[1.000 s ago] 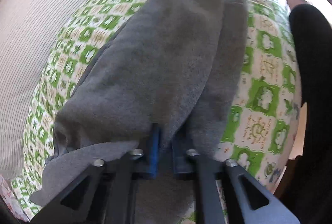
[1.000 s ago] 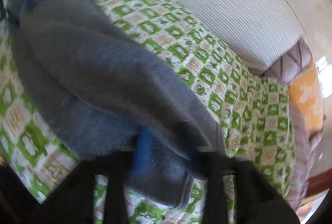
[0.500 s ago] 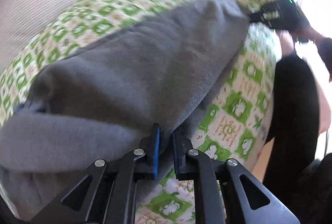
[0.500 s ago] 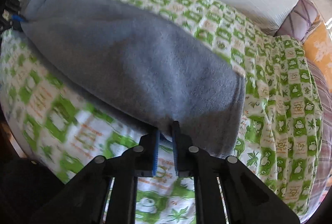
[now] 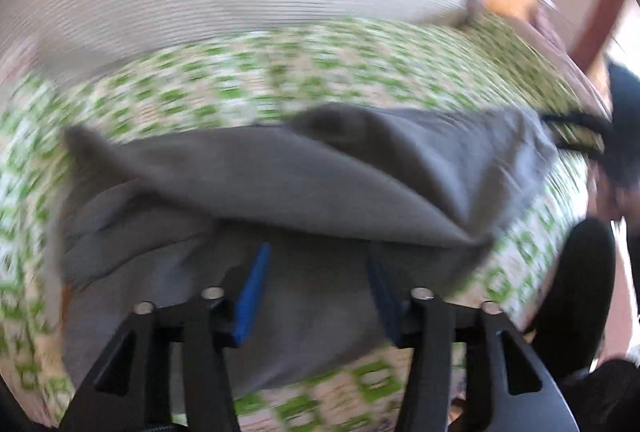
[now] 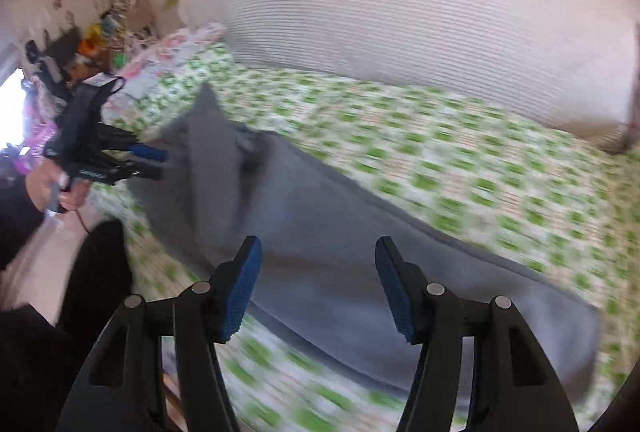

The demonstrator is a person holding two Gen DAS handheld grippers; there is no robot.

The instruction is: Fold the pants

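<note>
left gripper (image 5: 316,284): mine, tilted down over the near edge of the pants (image 5: 304,188); jaws opening, spread wide, cloth under the gap, pads not pressing it
right gripper (image 6: 318,284): mine, tilted down over the other end of the pants; jaws opening, spread wide, nothing pinched
left hand (image 6: 56,180): seen from the right wrist view at the far left end of the pants, wrapped on the gripper handle
vs earlier: half a second back both sets of jaws were nearly shut on the pants edge; now both have let go and pulled off a bit
pants: grey, lying in a long folded band on the bedsheet (image 6: 460,168), top layer rumpled with a raised fold near the middle
bedsheet: green and white check, under and all round the pants
pillow (image 6: 400,12): big, white, ribbed, behind the pants
clutter (image 6: 96,32): blurred, beyond the left end of the pants, by the wall
leg (image 6: 100,264): dark-clad, just beside the bed, near side of the pants
</note>
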